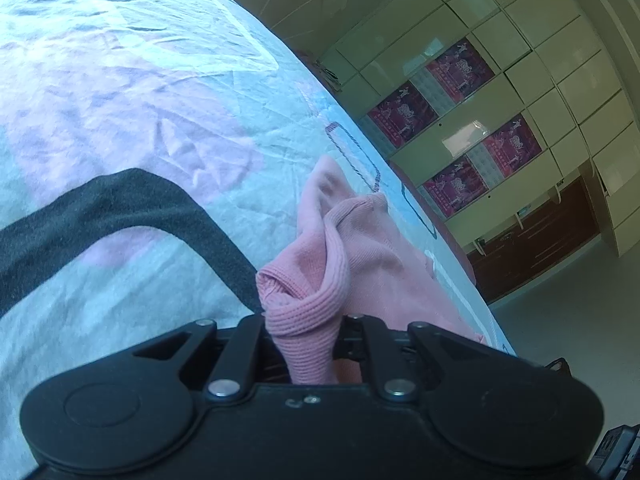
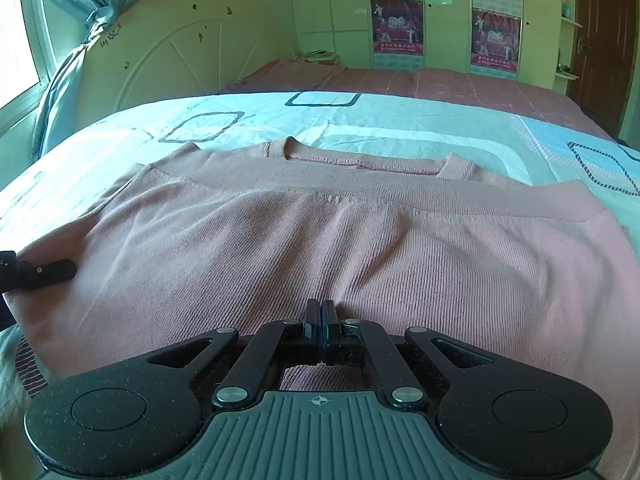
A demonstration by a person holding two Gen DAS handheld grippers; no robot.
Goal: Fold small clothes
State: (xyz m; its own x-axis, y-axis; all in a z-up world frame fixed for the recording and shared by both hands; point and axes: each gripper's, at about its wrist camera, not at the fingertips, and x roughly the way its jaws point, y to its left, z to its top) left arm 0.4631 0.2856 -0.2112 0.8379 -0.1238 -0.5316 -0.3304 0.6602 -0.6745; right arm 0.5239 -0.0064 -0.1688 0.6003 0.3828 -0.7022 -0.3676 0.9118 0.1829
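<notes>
A pink ribbed top [image 2: 320, 224] lies on the bed, its lower part folded up towards the neckline [image 2: 360, 160]. My right gripper [image 2: 321, 314] is shut on the near folded edge of the top at its middle. My left gripper [image 1: 308, 320] is shut on a bunched corner of the same pink top [image 1: 320, 280]; the cloth hides its fingertips. That left gripper also shows at the left edge of the right wrist view [image 2: 40, 274], at the top's left side.
The bed has a light blue and pink patterned sheet [image 1: 140, 100] with dark outlined squares. A cream headboard [image 2: 180, 48] stands behind, with a curtain and window [image 2: 60, 40] at left. Cream cabinets with red posters [image 1: 460, 120] stand beyond the bed's edge.
</notes>
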